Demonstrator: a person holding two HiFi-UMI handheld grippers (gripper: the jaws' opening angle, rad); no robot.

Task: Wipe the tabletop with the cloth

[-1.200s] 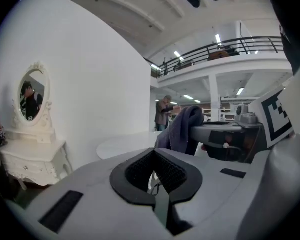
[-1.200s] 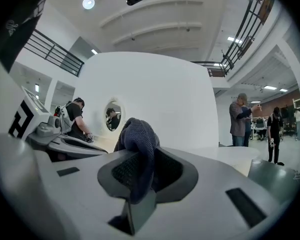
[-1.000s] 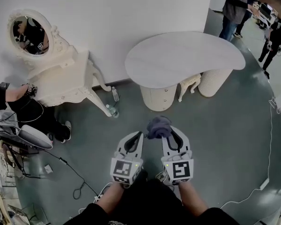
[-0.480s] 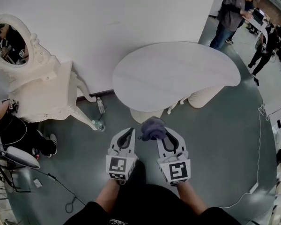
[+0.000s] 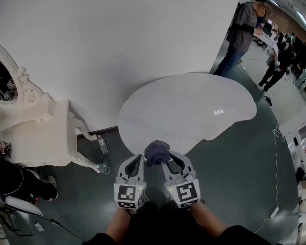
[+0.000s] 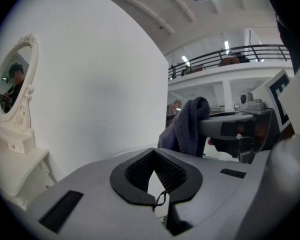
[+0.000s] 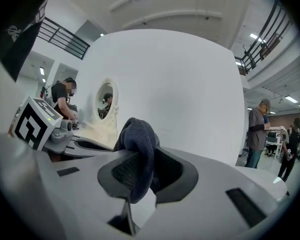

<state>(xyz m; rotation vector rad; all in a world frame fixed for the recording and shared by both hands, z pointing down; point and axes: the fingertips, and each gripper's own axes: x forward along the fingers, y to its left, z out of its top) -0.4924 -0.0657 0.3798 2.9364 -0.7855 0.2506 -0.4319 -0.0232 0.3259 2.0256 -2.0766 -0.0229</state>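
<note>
A dark blue-grey bunched cloth sits at the bottom centre of the head view, clamped in the right hand-held gripper. The right gripper view shows its black pads pressing on a fold, with the rest of the fabric humped above the tips. The left hand-held gripper hangs just beside it, and the left gripper view shows its jaws closed together with nothing between them. The white, rounded, kidney-shaped bench fills the middle of the frame above both tools. Its top is bare apart from a small bright reflection towards the right. The cloth appears to hover at the near edge of that top, lifted and not spread on it, so by my reading wiping has not begun. The cloth is in hand and has been carried to the bench. What is left is to lower it, press it flat and sweep it across the whole surface.
</note>
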